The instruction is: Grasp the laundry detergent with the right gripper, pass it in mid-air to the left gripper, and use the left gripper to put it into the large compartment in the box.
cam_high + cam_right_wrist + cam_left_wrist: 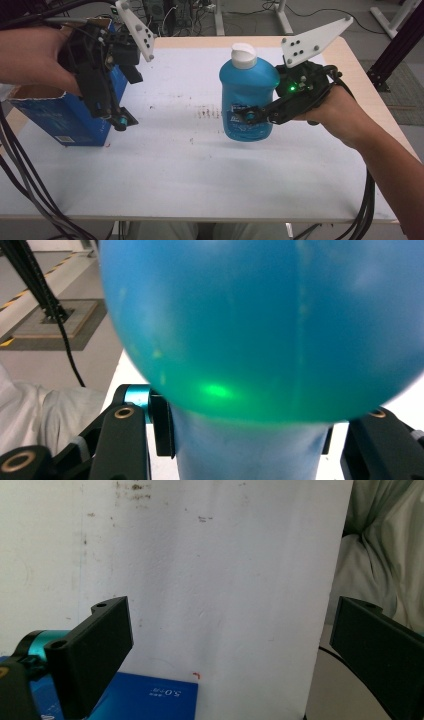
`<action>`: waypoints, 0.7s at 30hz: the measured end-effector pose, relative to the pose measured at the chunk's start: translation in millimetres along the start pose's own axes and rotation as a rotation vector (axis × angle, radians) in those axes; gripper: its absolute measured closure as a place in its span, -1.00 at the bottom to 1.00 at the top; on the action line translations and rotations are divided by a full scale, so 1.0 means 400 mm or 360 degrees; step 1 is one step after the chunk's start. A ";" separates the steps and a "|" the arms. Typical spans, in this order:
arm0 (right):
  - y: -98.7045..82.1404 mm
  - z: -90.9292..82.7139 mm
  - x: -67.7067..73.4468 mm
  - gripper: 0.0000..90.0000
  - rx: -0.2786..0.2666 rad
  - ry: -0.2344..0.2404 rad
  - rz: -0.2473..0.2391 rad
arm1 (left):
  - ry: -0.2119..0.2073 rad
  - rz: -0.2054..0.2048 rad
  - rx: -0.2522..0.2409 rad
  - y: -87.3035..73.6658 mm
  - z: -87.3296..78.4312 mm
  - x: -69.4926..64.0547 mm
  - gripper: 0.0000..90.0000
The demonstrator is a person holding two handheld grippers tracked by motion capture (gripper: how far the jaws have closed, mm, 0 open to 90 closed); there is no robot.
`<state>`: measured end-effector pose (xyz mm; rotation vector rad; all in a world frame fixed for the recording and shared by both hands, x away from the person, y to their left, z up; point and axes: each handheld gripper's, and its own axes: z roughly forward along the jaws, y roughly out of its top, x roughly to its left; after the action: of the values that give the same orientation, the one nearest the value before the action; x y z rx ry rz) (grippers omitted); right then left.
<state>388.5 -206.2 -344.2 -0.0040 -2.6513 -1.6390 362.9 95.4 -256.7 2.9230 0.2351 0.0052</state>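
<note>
The white surface carried an open blue carton at its left edge; its contents could not be seen. Right of the carton, the blue bottle, white-capped and filled with blue liquid, was clamped in the right tool. The left tool, jaws apart and empty, hovered against the carton. Judged step: carrying; next, lowering the bottle into the carton.
</note>
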 end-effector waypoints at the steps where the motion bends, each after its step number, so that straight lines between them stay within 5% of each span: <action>1: 0.003 0.005 -0.002 -0.01 0.0004 0.0004 -0.0004 | -0.0002 0.0007 0.0001 0.004 -0.001 0.001 -0.92; 21: 0.010 0.124 -0.009 -0.01 0.0055 0.0107 -0.0040 | -0.0037 0.0126 -0.0011 0.118 -0.011 0.008 -0.92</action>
<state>391.0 -160.1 -363.0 0.0841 -2.6404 -1.5706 373.3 51.3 -242.6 2.9219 0.1154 -0.0159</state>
